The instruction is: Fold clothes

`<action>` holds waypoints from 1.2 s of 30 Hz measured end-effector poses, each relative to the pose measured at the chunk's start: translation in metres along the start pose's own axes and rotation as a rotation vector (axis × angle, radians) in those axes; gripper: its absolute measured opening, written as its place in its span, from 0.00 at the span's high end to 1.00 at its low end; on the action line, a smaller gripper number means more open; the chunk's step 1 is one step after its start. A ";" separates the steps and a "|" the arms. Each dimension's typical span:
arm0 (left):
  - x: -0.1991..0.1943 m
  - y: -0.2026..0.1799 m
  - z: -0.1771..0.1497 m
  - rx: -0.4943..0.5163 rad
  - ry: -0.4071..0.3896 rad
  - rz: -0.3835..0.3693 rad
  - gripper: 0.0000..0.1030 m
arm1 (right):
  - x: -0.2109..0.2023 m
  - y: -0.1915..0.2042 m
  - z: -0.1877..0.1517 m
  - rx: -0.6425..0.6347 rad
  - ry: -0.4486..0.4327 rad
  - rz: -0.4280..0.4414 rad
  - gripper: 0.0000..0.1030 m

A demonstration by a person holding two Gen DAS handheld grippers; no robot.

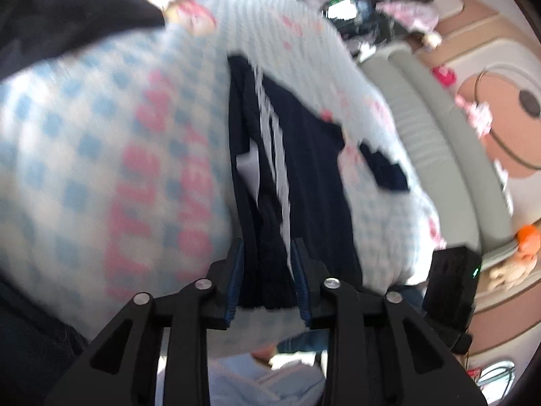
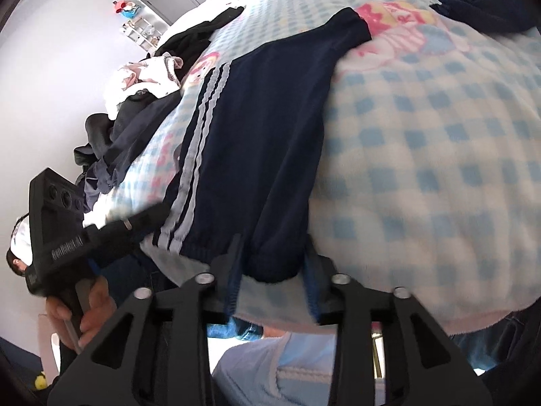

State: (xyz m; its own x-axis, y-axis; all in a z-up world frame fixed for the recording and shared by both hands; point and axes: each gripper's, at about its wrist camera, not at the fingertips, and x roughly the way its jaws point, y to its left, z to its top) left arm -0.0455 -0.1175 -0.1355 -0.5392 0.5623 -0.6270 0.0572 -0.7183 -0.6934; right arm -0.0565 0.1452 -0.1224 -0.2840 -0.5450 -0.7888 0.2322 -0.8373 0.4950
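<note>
Navy blue striped track trousers (image 2: 263,128) spread on blue-and-white checked fleece blanket (image 2: 422,169). Left gripper (image 1: 267,253) pinching waistband, jaws nearly closed on cloth. Right gripper (image 2: 272,257) likewise clamped on bunched waistband.

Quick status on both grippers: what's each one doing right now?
Left gripper: closed on the navy striped shorts at the waistband.
Right gripper: closed on the same shorts' waistband.
</note>
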 end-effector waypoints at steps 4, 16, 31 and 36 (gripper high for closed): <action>-0.010 0.003 0.011 -0.026 -0.087 -0.006 0.58 | -0.020 0.004 0.012 -0.021 -0.076 -0.122 0.50; 0.039 -0.042 -0.006 0.283 0.003 0.292 0.56 | 0.010 0.021 0.041 -0.177 -0.089 -0.312 0.45; 0.025 -0.031 -0.001 0.216 -0.020 0.190 0.54 | 0.018 0.007 0.017 -0.137 -0.054 -0.240 0.37; 0.030 -0.023 -0.005 0.197 0.002 0.299 0.59 | 0.023 0.004 0.011 -0.179 -0.030 -0.273 0.37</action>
State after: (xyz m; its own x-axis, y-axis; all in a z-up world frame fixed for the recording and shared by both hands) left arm -0.0588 -0.0821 -0.1406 -0.5213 0.3156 -0.7929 0.0494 -0.9164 -0.3972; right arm -0.0724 0.1290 -0.1341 -0.3852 -0.3051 -0.8709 0.3031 -0.9333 0.1929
